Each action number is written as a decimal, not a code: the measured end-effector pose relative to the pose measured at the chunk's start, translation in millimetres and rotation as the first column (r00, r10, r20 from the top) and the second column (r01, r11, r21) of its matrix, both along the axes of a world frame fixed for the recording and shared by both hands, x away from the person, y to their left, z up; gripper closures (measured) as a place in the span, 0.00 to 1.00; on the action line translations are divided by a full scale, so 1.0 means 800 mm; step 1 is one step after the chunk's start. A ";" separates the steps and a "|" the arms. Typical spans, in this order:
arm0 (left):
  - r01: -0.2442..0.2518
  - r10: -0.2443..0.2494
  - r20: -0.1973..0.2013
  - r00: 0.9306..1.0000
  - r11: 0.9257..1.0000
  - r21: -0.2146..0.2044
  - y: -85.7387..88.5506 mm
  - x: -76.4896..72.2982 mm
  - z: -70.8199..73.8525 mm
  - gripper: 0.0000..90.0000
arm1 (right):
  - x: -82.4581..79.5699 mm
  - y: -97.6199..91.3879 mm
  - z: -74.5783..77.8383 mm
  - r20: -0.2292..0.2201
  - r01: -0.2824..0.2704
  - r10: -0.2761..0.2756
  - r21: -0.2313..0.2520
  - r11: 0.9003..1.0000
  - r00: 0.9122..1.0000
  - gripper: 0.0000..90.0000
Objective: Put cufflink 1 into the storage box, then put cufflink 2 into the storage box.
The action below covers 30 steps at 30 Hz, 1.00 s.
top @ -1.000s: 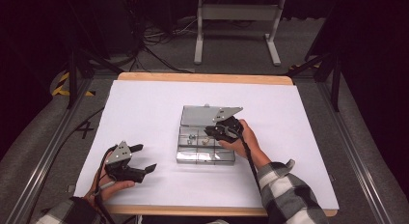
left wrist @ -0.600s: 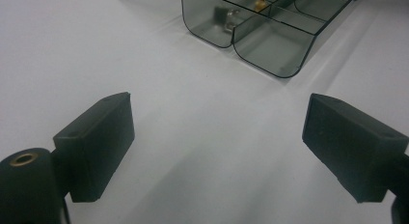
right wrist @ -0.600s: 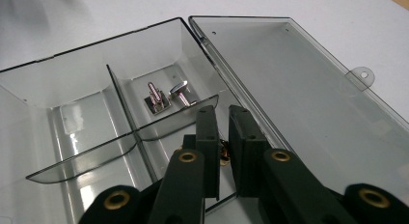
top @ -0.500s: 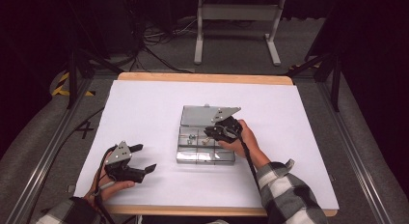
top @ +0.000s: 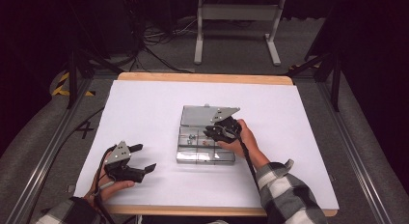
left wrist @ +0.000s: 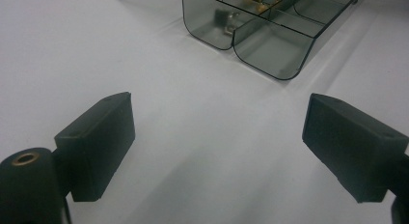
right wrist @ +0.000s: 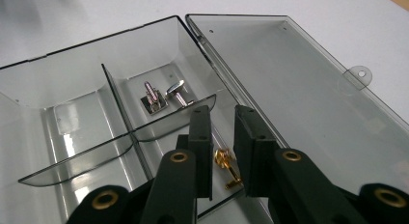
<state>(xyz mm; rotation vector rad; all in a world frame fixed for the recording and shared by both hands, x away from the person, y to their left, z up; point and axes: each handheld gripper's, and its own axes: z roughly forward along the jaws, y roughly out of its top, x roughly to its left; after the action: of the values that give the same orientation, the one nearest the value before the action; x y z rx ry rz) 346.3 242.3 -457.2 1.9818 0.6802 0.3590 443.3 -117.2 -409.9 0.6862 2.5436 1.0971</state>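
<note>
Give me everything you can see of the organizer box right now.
The box is smoky clear plastic, near the middle of the white table. Its hinged lid lies open flat behind it, with a small tab on its far edge. Curved dividers split the tray into compartments. One holds silver cufflinks, the next a gold cufflink. The right gripper hangs over the gold one, jaws slightly apart, having just opened a little, with nothing gripped.

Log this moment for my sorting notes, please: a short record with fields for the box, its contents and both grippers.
box: clear grey plastic compartment box, lid lying open flat beside it
contents: silver cufflinks in one compartment; gold cufflinks in the next
right gripper: jaws have just been opening, narrow gap, above the gold cufflinks, nothing between the pads
left gripper: open wide over white table, apart from box
</note>
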 end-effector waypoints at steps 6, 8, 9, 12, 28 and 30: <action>0.002 -0.002 -0.005 1.000 1.000 0.001 -0.001 0.000 0.000 0.13 | -0.003 -0.011 0.007 0.013 0.021 -0.022 0.051 0.998 1.000 0.84; 0.003 -0.003 -0.006 1.000 1.000 -0.003 -0.001 -0.001 0.000 0.14 | -0.006 -0.013 0.010 0.027 0.027 -0.029 0.051 0.998 0.999 0.82; 0.004 -0.004 -0.010 1.000 1.000 -0.007 -0.001 -0.001 0.000 0.14 | -0.008 -0.015 0.012 0.030 0.023 -0.025 0.056 0.998 0.999 0.81; 0.011 -0.011 -0.002 1.000 1.000 -0.006 0.001 0.001 0.000 0.15 | -0.017 -0.021 0.016 0.070 0.030 -0.032 0.032 0.999 0.997 0.73; 0.004 -0.003 -0.023 1.000 1.000 0.009 -0.006 0.002 0.005 0.16 | -0.066 -0.097 0.022 0.141 0.081 -0.091 0.074 0.994 0.986 0.60; 0.006 -0.006 -0.015 1.000 1.000 -0.013 -0.008 0.001 0.009 0.16 | -0.069 -0.108 0.022 0.127 0.097 -0.107 0.089 0.991 0.986 0.59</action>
<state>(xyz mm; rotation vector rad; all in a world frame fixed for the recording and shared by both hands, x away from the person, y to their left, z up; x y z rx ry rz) 347.2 235.7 -449.9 1.9762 0.6840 0.3356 388.1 -203.8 -392.4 0.7312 2.3377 1.1772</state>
